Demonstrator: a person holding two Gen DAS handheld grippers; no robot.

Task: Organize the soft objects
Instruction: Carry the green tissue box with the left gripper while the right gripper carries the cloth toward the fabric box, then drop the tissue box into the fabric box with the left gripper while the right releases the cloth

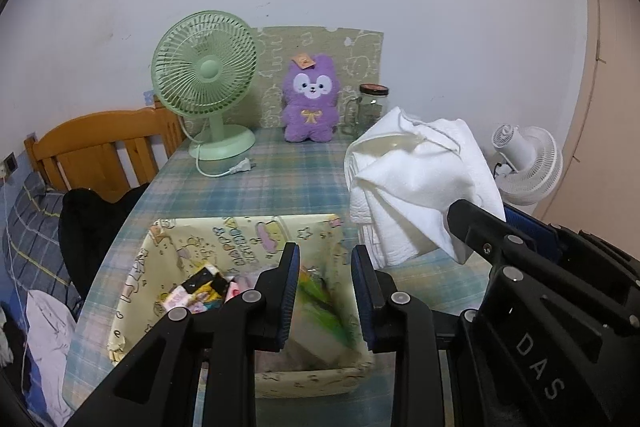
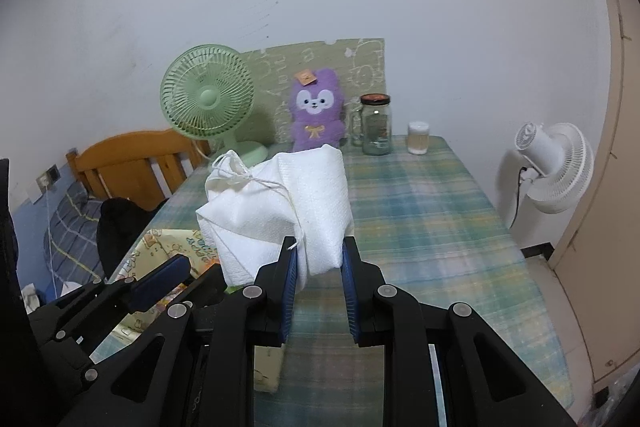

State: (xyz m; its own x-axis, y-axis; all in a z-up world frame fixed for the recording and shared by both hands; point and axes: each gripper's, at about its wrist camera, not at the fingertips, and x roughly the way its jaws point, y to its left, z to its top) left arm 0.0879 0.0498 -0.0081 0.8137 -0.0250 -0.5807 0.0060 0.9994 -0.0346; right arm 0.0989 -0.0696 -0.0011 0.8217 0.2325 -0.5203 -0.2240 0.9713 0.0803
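Right hand-held gripper (image 2: 319,259): closed down on the near end of the white drawstring pouch (image 2: 280,211), which is pinched between the blue pads and held up off the surface (image 2: 420,227).
Left hand-held gripper (image 1: 325,289): partly open with nothing between the fingers, hovering over the open fabric basket (image 1: 132,279).
White drawstring pouch: soft and bunched, its tied cord end pointing away from the right hand-held gripper toward the far wall; seen from the left wrist it hangs above the surface just right of the basket.
Long axis: runs roughly from the right gripper's pads forward and slightly left, so the free end leads.
Fabric basket: sits at the near left of the surface, mouth up, already holding some small colourful items.
Key relation: the basket lies down and to the left of the held pouch; the right hand-held gripper carries it, while the left is nearer the basket.
Next move, as a judgement: shift the pouch left over the basket mouth, lower it, then release.
Risk: the floppy free end may catch the basket rim or the left gripper's fingers.
Other things: purple plush toy (image 2: 316,111), green fan (image 2: 208,99) and glass jar (image 2: 376,125) stand well apart at the far edge.
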